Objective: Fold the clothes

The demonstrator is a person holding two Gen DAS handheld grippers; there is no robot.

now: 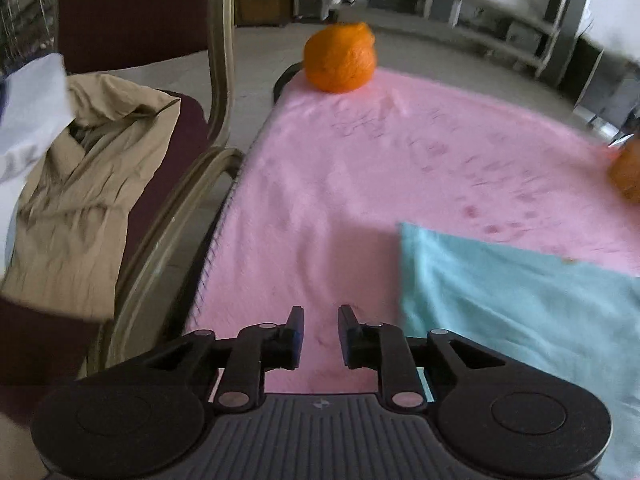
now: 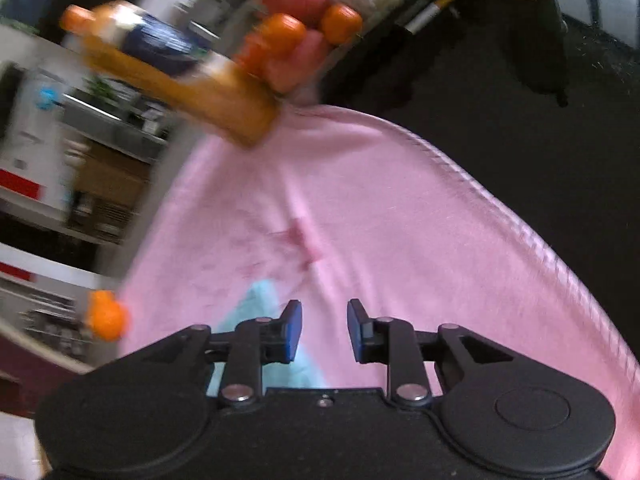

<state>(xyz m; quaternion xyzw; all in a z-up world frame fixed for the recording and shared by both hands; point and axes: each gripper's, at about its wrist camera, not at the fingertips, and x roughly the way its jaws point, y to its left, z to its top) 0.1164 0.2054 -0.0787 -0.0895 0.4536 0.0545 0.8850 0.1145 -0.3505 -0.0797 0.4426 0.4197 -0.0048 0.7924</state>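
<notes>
A light blue cloth (image 1: pixel 520 304) lies flat on a pink towel (image 1: pixel 360 168) that covers the table. My left gripper (image 1: pixel 319 322) hovers over the pink towel just left of the blue cloth's edge, its jaws a little apart with nothing between them. In the right wrist view a corner of the blue cloth (image 2: pixel 260 304) shows to the left of my right gripper (image 2: pixel 325 316), which is open and empty above the pink towel (image 2: pixel 380 220).
An orange (image 1: pixel 340 58) sits at the towel's far corner, another orange (image 1: pixel 628 168) at the right edge. A chair (image 1: pixel 192 184) on the left holds a beige garment (image 1: pixel 88 192). An orange juice bottle (image 2: pixel 172 76) and fruit (image 2: pixel 296 24) lie beyond the towel; a black surface (image 2: pixel 540 140) lies right.
</notes>
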